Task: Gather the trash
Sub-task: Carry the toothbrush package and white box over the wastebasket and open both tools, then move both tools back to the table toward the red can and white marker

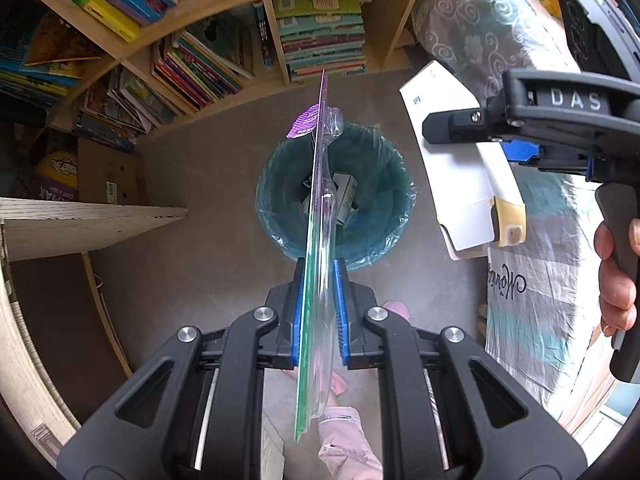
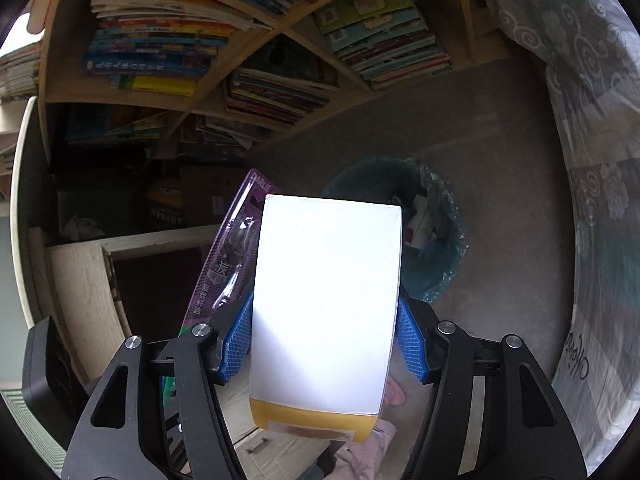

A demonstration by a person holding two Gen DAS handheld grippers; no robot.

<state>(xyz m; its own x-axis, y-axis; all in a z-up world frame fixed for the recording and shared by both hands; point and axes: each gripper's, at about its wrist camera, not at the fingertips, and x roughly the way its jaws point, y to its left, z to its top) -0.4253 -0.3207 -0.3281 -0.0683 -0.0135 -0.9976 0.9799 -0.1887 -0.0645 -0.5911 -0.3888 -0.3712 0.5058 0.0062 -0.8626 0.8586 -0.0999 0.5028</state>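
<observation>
My left gripper is shut on a flat purple-and-green blister pack, held edge-on above a teal bin lined with a clear bag. The bin holds some packaging. My right gripper is shut on a white carton with a yellow end. In the left wrist view that carton and the right gripper hang to the right of the bin. In the right wrist view the blister pack shows left of the carton, and the bin lies behind it.
A wooden bookshelf full of books stands behind the bin. A bed with a patterned cover is on the right. A pale wooden desk edge is on the left, with a cardboard box behind it. The floor is grey.
</observation>
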